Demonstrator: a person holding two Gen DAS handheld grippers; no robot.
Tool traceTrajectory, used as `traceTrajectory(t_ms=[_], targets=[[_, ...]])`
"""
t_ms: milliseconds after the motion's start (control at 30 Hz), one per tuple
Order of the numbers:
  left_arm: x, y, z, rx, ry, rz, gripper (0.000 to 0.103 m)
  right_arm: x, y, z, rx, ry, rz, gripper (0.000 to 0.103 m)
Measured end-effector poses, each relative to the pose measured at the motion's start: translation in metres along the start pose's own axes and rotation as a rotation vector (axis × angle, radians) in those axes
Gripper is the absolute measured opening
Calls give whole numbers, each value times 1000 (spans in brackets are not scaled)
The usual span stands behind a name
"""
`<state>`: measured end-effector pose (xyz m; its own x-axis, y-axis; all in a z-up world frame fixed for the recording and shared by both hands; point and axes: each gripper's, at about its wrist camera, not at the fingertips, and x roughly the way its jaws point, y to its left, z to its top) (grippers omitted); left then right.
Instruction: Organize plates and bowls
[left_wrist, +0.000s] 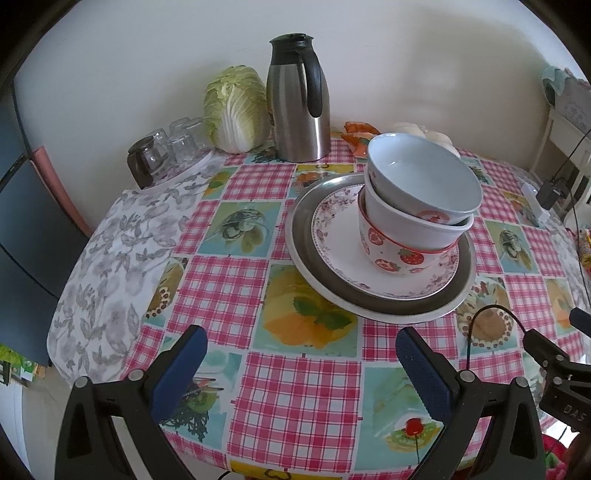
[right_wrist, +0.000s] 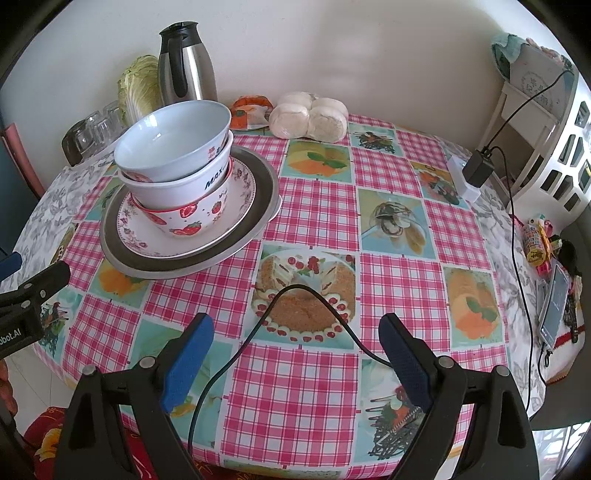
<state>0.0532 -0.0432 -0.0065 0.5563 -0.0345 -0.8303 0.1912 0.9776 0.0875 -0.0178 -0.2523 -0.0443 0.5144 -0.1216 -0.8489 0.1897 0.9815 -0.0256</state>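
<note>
Jaws of both grippers stand wide and released: we see the left gripper (left_wrist: 299, 350) and the right gripper (right_wrist: 297, 339) grasping nothing, both poised over the checked tabletop (right_wrist: 314, 206), with a black cable (right_wrist: 236, 350) looping between the right one's fingers. We count three nested bowls: a strawberry bowl (left_wrist: 399, 254) at the bottom, a white bowl (left_wrist: 413, 221) in it, a pale blue bowl (left_wrist: 424, 173) tilted on top. They sit on a floral plate (left_wrist: 332, 236) resting on a metal plate (left_wrist: 303, 243), two plates in all. Behind, left to right, we see upturned glasses (left_wrist: 173, 147), a napa cabbage (left_wrist: 236, 110), a steel thermos jug (left_wrist: 299, 103) and bagged buns (right_wrist: 308, 116).
</note>
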Motion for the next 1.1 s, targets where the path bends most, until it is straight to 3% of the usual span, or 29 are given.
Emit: traceTrajectory(t_ms=[1100], targets=[[3,4,-1,-20,11,13,103,2,0,-1,-1,5,1,91]])
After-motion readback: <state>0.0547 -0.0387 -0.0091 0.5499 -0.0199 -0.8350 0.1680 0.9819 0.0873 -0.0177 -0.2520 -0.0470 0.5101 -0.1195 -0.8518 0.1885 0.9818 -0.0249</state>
